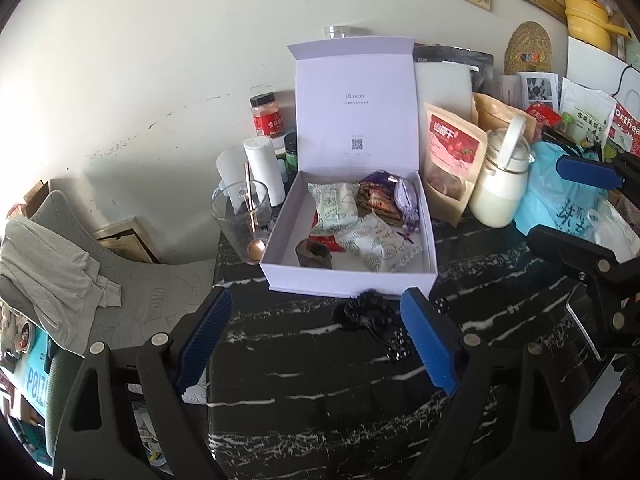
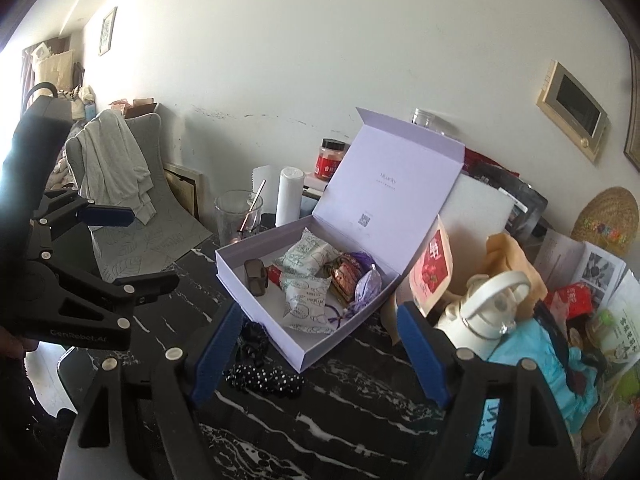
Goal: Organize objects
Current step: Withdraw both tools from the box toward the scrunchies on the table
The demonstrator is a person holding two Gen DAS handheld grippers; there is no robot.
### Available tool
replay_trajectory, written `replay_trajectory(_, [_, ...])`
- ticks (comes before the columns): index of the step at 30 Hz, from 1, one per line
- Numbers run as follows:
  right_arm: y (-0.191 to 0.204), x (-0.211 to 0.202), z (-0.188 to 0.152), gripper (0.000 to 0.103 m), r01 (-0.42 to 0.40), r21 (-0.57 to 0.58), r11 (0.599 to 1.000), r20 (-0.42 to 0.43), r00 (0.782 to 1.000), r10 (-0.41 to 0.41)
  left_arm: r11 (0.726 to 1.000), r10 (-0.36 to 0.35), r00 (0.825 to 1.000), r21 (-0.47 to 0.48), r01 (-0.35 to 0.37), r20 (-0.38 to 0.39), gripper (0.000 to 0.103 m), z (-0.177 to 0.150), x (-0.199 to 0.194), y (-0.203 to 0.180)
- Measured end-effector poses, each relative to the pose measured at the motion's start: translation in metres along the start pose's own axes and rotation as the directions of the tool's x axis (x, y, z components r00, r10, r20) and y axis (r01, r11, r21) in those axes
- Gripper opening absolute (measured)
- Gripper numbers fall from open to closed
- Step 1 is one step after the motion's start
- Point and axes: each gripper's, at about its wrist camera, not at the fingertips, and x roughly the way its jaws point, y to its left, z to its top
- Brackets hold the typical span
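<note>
An open lilac gift box (image 1: pixel 348 280) (image 2: pixel 256 300) stands on the black marble table, lid up. Inside lie white-green snack packets (image 1: pixel 338 210) (image 2: pixel 306 258), a purple sachet (image 1: pixel 406 200) (image 2: pixel 366 288), a brown packet (image 1: pixel 376 200) and a dark small object (image 1: pixel 316 256) (image 2: pixel 256 276). A black scrunchie (image 1: pixel 366 312) (image 2: pixel 254 338) and a black dotted hair tie (image 1: pixel 398 346) (image 2: pixel 266 378) lie on the table in front of the box. My left gripper (image 1: pixel 324 340) is open above them. My right gripper (image 2: pixel 316 356) is open over the box's near corner.
A glass with a copper spoon (image 1: pixel 242 218) (image 2: pixel 238 216), a white cylinder (image 1: pixel 264 168) and a red-capped jar (image 1: pixel 266 116) stand left of the box. A red snack pouch (image 1: pixel 452 160), white bottle (image 1: pixel 500 184) (image 2: pixel 480 312), blue bag (image 1: pixel 560 200) and packets crowd the right.
</note>
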Motion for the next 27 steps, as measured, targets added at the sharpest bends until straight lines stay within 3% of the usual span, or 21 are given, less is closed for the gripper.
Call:
replay_trajectory(13, [0.009,0.007,-0.044,0.080,-0.018,0.057,0.998,-0.074,0.997,0.023,0.997,-0.074,0.995,-0.016,0.073,-0.063,0.086,-0.043,0.016,-0.002])
replay_trajectory(27, [0.025,0.045,-0.086,0.080,-0.031,0.128,0.991,-0.151,0.987,0.051,0.990,-0.139,0.978,-0.036,0.135,-0.153,0.086,-0.088,0.064,0.000])
